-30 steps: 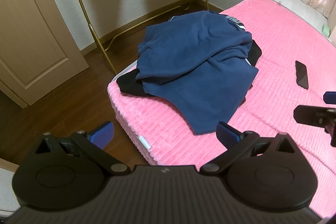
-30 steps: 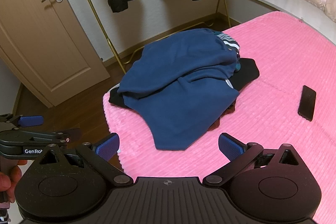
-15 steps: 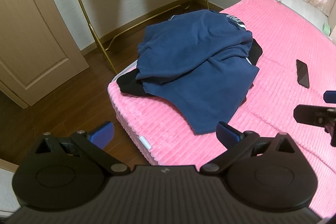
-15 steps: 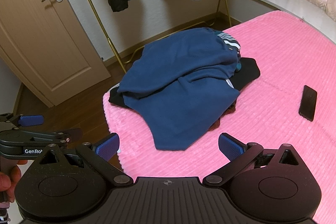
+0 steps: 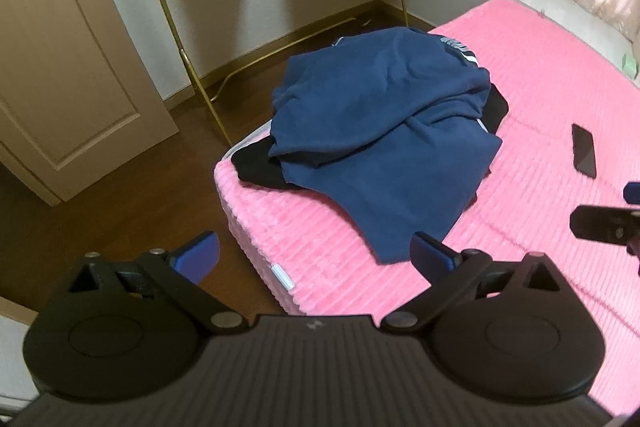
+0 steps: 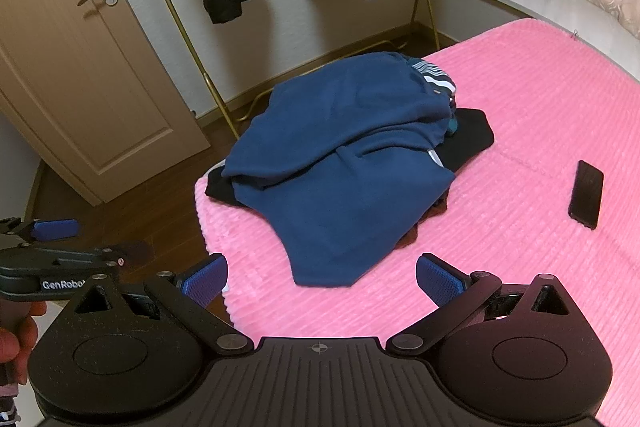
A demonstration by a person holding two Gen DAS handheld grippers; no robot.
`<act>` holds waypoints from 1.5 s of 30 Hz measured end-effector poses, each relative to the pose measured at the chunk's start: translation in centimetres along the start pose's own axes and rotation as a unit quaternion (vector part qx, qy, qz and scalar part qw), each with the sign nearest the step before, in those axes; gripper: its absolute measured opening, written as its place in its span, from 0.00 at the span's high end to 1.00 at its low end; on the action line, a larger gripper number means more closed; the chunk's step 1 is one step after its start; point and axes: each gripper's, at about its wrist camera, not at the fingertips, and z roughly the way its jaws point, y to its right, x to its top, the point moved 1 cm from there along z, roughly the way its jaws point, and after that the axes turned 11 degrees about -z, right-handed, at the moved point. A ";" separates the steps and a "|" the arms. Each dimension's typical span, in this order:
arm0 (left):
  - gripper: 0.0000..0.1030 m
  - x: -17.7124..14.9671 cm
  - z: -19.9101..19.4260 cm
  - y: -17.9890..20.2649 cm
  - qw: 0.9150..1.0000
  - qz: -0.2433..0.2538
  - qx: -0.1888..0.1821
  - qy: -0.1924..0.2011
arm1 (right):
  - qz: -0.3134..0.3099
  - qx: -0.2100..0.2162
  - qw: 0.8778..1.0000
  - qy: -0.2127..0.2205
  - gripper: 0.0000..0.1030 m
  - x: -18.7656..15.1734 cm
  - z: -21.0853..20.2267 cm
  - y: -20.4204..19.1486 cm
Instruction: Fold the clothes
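Both the left tongs point(image 5: 314, 254) and right tongs point(image 6: 322, 277) hang wide open and empty, the navy garment point(image 6: 344, 167) heaped on the bed point(image 6: 540, 115) corner straight ahead, its pointed hem nearest the right.

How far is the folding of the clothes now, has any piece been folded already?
Nothing looks folded. The navy garment lies rumpled on a black garment and a striped one, heaped on the pink bed. Nothing is in hand: the left gripper and right gripper are open, short of the pile. All folding is left.
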 end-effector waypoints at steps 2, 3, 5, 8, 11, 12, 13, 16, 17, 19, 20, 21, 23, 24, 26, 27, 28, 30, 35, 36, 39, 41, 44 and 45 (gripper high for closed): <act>0.02 -0.2 0.0 -0.1 1.000 0.001 0.004 0.004 | 0.000 0.001 1.000 -0.001 0.00 -0.2 0.0 0.2; 0.02 -0.3 -0.1 0.0 1.000 0.005 0.006 0.008 | -0.001 0.001 1.000 -0.002 0.00 -0.4 0.0 0.4; 0.02 -0.6 -0.2 0.1 1.000 0.014 0.008 0.015 | -0.001 0.001 1.000 -0.003 0.00 -0.6 -0.1 0.8; 0.01 -1.2 -0.3 0.2 0.999 0.029 0.014 0.021 | -0.002 0.004 1.000 -0.004 0.00 -1.0 -0.2 1.5; 0.01 -1.6 -0.4 0.2 0.999 0.029 0.015 0.020 | -0.006 0.007 1.000 -0.005 0.00 -1.5 -0.4 2.2; 0.01 -1.7 -0.6 0.2 0.999 0.028 0.016 0.021 | -0.008 0.008 1.000 -0.005 0.00 -1.7 -0.4 2.4; 0.01 -1.9 -0.7 0.2 0.999 0.028 0.018 0.024 | -0.010 0.010 1.000 -0.005 0.00 -1.9 -0.5 2.6; 0.01 -2.4 -1.2 0.4 0.999 0.033 0.022 0.035 | -0.016 0.015 1.000 -0.007 0.00 -2.6 -0.4 3.1; 0.01 -2.5 -1.2 0.5 0.998 0.038 0.024 0.032 | -0.018 0.016 1.000 -0.009 0.00 -2.8 -0.4 3.2; 0.01 -2.8 -1.0 0.6 0.998 0.051 0.029 0.025 | -0.019 0.020 1.000 -0.010 0.00 -3.1 -0.4 3.4; 0.01 -2.9 -0.8 0.7 0.997 0.060 0.031 0.023 | -0.021 0.020 1.000 -0.010 0.00 -3.2 -0.3 3.4; 0.01 -3.0 -0.5 0.6 0.997 0.069 0.034 0.022 | -0.023 0.020 0.999 -0.011 0.00 -3.4 -0.2 3.4; 0.01 -2.9 0.3 0.5 0.995 0.089 0.035 0.023 | -0.026 0.018 0.999 -0.015 0.00 -3.5 0.3 3.5; 0.01 -2.8 0.8 0.4 0.994 0.101 0.034 0.025 | -0.026 0.015 0.999 -0.015 0.00 -3.4 0.5 3.5; 0.01 -2.3 2.4 0.3 0.991 0.129 0.028 0.030 | -0.031 0.007 0.999 -0.009 0.00 -3.2 0.9 3.4; 0.01 -1.7 3.5 0.2 0.989 0.144 0.023 0.032 | -0.034 -0.002 0.999 -0.007 0.00 -3.1 1.2 3.4; 0.01 -1.1 4.6 0.1 0.987 0.158 0.015 0.032 | -0.040 -0.013 0.999 -0.005 0.00 -2.9 1.6 3.4; 0.01 0.2 7.3 0.0 0.979 0.199 0.002 0.041 | -0.047 -0.034 0.998 -0.003 0.00 -2.3 2.6 3.4; 0.08 2.9 16.2 0.3 0.945 0.319 -0.008 0.069 | -0.052 -0.067 0.996 -0.015 0.00 -0.5 6.9 4.0; 0.09 3.2 18.2 0.3 0.939 0.338 -0.010 0.069 | -0.058 -0.072 0.996 -0.018 0.00 -0.1 8.0 4.1; 0.14 3.7 24.5 0.4 0.910 0.408 -0.014 0.068 | -0.090 -0.080 0.992 -0.026 0.00 0.2 12.4 3.7; 0.24 3.4 28.2 0.4 0.885 0.460 -0.013 0.076 | -0.112 -0.078 0.990 -0.041 0.00 0.1 16.1 3.2; 0.53 3.2 32.1 0.2 0.858 0.507 -0.029 0.079 | -0.148 -0.072 0.984 -0.065 0.01 -0.8 21.8 2.2; 0.63 3.3 33.0 0.1 0.851 0.518 -0.036 0.077 | -0.167 -0.069 0.981 -0.073 0.01 -1.3 23.5 1.7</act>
